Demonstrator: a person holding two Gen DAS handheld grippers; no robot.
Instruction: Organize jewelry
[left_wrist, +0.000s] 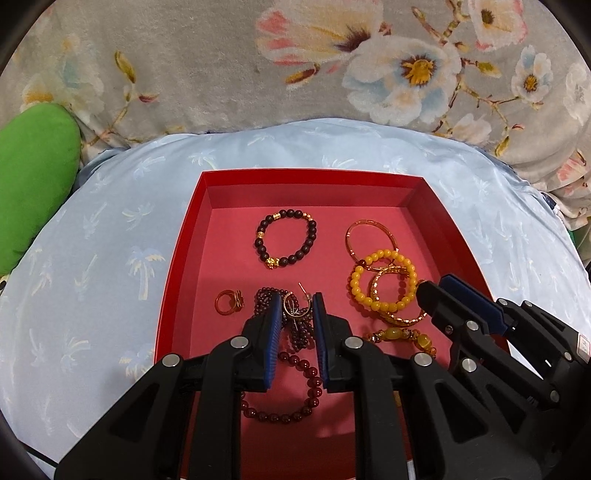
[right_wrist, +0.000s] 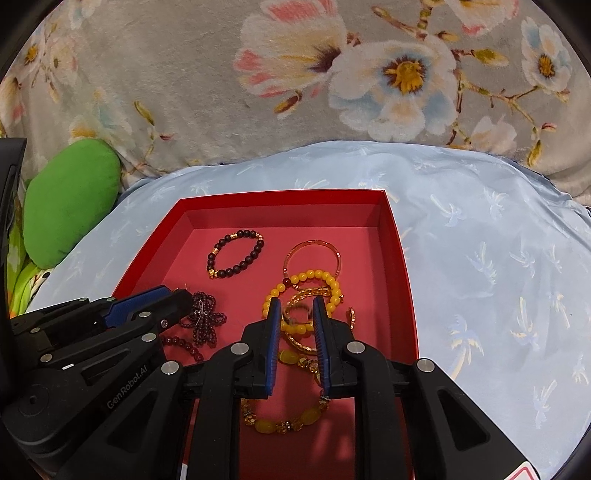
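Note:
A red box (left_wrist: 207, 188) (right_wrist: 395, 236) on a pale blue pillow holds jewelry. A dark beaded bracelet (left_wrist: 286, 238) (right_wrist: 236, 258) lies at the back. A thin gold bangle (left_wrist: 371, 236) (right_wrist: 312, 258), a yellow bead bracelet (left_wrist: 382, 280) (right_wrist: 303, 280) and a gold patterned bangle (left_wrist: 399, 295) overlap at the right. A small red-gold ring (left_wrist: 229, 302) lies at the left. My left gripper (left_wrist: 295, 306) is open around a hoop earring (left_wrist: 295, 308) on a garnet bead cluster (left_wrist: 269, 299) (right_wrist: 205, 317). My right gripper (right_wrist: 297, 310) is open over the yellow pile, around a ring (right_wrist: 297, 314).
A red bead strand (left_wrist: 291, 398) and an amber bead bracelet (right_wrist: 284, 421) (left_wrist: 402, 336) lie at the box's front. A green cushion (left_wrist: 33, 177) (right_wrist: 70, 206) sits at the left. A floral blanket (left_wrist: 221, 66) lies behind the pillow (left_wrist: 92, 240).

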